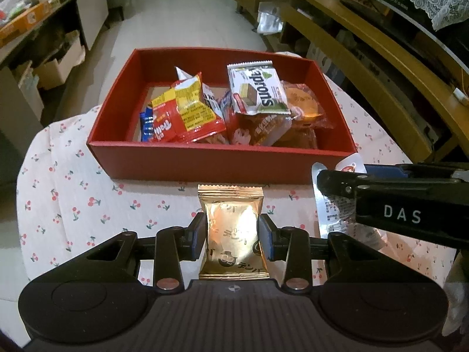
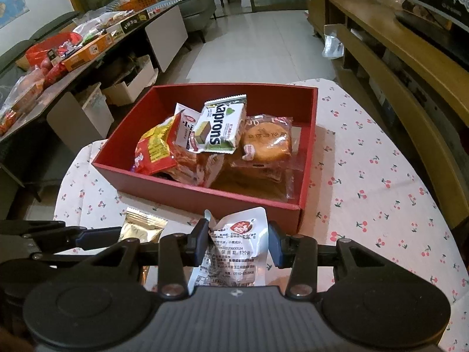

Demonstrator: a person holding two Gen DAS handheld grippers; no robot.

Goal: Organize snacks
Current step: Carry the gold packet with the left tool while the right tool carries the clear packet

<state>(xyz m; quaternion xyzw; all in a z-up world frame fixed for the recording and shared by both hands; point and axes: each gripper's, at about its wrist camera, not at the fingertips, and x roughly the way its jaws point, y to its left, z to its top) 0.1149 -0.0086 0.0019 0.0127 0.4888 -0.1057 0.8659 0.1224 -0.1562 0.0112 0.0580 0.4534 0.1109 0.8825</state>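
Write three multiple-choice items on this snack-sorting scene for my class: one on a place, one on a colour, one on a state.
1. Where does the Kaprons packet lie?
A. on top of the snacks in the box
B. on the tablecloth
C. on the floor

2. What colour is the box?
A. blue
B. red
C. white

3. What does the left gripper hold?
A. nothing
B. a round cake
C. a gold packet

Answers: 1 A, it rests on the pile inside the box. 2 B, its walls are red inside and out. 3 C, the pads press on the gold packet, near the box's front wall.
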